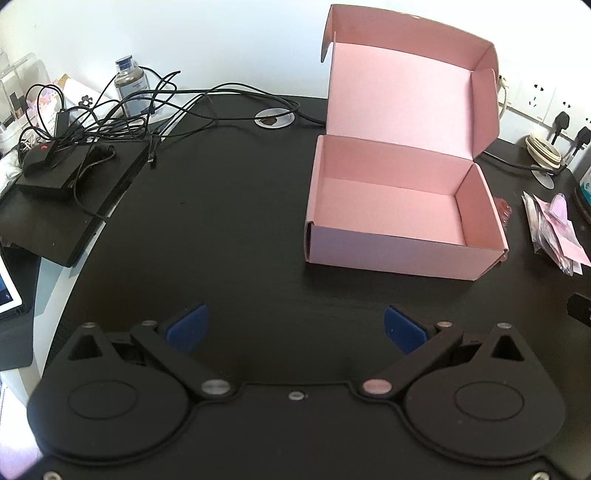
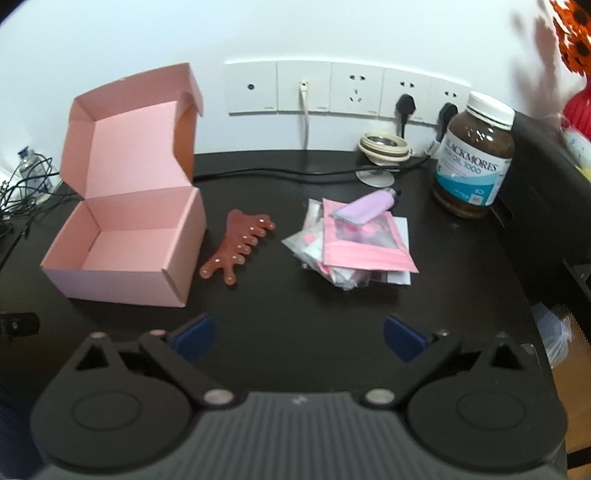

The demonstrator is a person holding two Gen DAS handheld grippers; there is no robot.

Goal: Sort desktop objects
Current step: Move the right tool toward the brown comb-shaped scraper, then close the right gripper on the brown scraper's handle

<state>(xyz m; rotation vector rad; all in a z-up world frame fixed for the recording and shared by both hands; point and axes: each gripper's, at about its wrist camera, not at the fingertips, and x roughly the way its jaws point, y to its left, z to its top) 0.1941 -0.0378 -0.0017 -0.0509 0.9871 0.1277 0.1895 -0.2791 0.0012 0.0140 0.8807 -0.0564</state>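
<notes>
a tangle of black cables (image 1: 110, 110) sprawls over the far left of the dark desk (image 1: 240, 229), draped across a small black device with a red mark (image 1: 44, 162) and a flat black slab (image 1: 74, 206) beneath it. behind the cables stands a clear bottle with a dark cap (image 1: 129, 83). a round metal cable grommet (image 1: 274, 119) is set in the desk near the wall. a row of white wall sockets (image 2: 343, 88) carries two black plugs and one white cord. below them sits a cream round stand (image 2: 384, 147), and to its right a brown supplement jar with a white lid (image 2: 474, 155). orange flowers (image 2: 574, 33) show at the top right corner.
</notes>
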